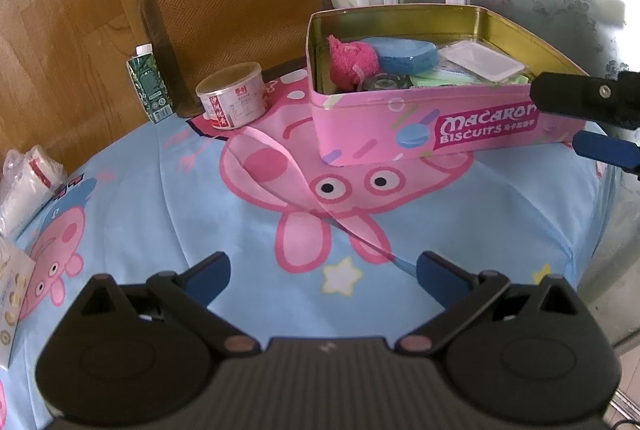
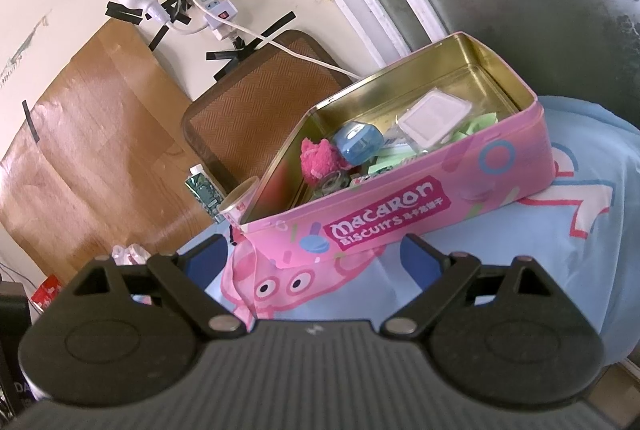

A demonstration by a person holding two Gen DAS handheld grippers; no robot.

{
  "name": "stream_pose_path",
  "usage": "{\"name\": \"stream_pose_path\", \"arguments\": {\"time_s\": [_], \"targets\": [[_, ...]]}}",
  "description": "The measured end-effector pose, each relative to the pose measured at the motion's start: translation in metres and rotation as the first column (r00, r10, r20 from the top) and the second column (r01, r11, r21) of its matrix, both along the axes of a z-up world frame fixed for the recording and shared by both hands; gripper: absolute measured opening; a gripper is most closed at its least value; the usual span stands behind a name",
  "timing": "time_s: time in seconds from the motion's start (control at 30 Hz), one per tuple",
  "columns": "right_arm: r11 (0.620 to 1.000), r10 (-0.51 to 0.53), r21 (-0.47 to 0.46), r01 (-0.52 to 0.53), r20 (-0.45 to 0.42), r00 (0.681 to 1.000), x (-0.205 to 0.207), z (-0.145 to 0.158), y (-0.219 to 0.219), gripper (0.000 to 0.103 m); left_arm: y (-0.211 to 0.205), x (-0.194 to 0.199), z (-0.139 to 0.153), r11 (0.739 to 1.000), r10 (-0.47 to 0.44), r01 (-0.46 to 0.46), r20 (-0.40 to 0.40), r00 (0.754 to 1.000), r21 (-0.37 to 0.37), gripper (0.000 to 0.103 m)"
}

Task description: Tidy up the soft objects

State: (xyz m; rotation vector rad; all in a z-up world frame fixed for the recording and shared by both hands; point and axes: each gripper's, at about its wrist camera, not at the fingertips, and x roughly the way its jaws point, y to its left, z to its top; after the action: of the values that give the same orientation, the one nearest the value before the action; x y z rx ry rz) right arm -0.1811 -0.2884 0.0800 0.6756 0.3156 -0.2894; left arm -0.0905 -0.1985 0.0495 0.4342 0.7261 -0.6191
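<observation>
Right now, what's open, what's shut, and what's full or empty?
Pink biscuit tin: lid off, partly filled.
Fluffy pink toy: lying inside the tin.
Small can: upright, sealed.
Green carton: upright, cap on.
Left gripper: open, empty.
Right gripper: open, empty.

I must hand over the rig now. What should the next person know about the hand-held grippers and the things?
Left hand-held gripper: open, empty, over the cloth.
Right hand-held gripper: open, empty, near the tin's front.
Tin: open, on the cloth. Inside: pink fluffy ball, blue case, clear box, green papers.
Done: ball in tin.
Left: pink ribbon lies on the cloth, probably next.
</observation>
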Motion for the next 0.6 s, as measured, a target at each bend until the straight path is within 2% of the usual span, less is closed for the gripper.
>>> {"name": "stream_pose_path", "arguments": {"time_s": [0.6], "targets": [[1.0,0.006,-0.002,-0.006,-0.007,1.0,0.0006,-0.002,0.0016,0.095,0.001,-0.0003,-0.0014,1.0,0.009,-0.009,-0.005,1.0,0.005,0.103]]}}
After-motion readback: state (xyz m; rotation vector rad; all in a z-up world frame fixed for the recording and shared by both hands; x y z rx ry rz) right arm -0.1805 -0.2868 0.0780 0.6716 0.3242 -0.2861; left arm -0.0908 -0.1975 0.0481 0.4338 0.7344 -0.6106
